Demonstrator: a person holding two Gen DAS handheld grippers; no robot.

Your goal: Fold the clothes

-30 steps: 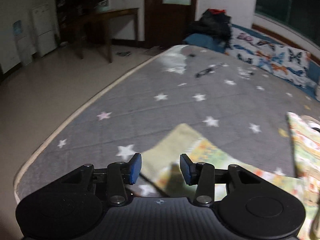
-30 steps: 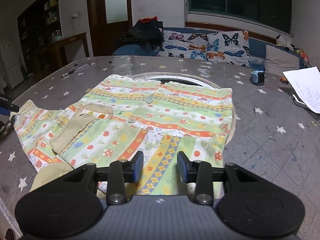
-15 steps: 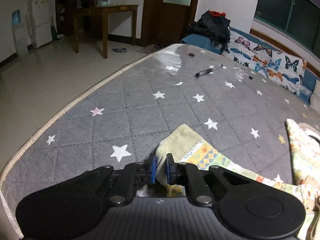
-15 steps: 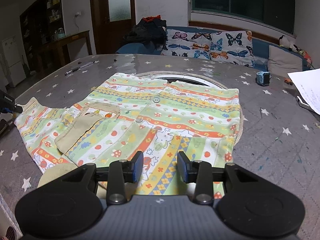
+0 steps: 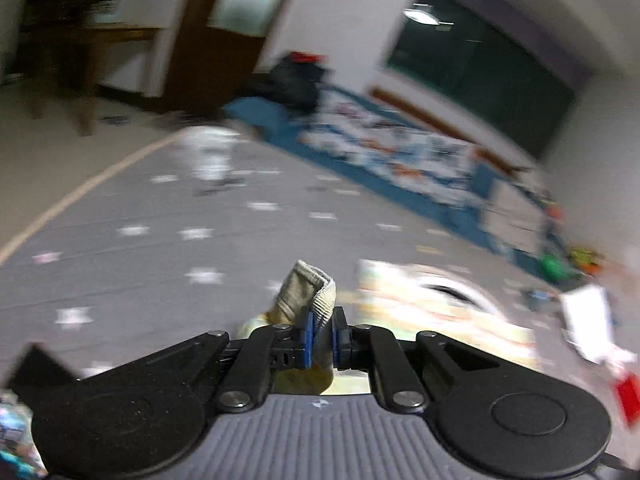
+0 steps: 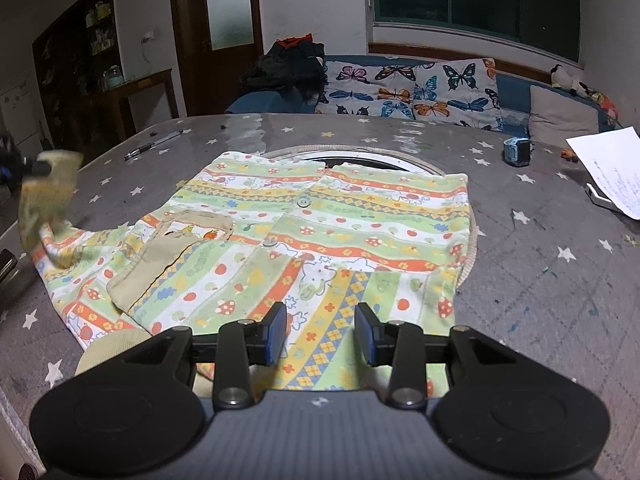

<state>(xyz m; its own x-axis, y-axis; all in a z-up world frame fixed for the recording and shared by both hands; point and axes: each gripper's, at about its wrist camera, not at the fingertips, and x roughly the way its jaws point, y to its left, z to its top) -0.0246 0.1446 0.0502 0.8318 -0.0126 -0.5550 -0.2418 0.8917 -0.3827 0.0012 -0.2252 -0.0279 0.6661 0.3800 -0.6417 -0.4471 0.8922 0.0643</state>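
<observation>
Half a second ago the sleeve cuff point(image 5: 310, 292) lay pinched flat on the grey star-print mattress point(image 6: 540, 248); now the left gripper point(image 5: 320, 338), its jaws closed tight on that beige ribbed cuff, has lifted it clear and is swinging it inward, fast enough that the left view smears. From the right side the raised cuff shows as a blur at the far left edge, with the sleeve trailing down to the shirt point(image 6: 320, 232), which lies spread face up in the middle of the mattress, buttons showing. The right gripper point(image 6: 321, 334) has stayed put, hovering over the near hem with its jaws wide apart and holding nothing. To fold well, I'd say the cuff should be carried low across the chest and laid straight, while the body stays unshifted. A pen point(image 6: 154, 145) and a sheet of paper point(image 6: 610, 168) lie well apart from the shirt.
</observation>
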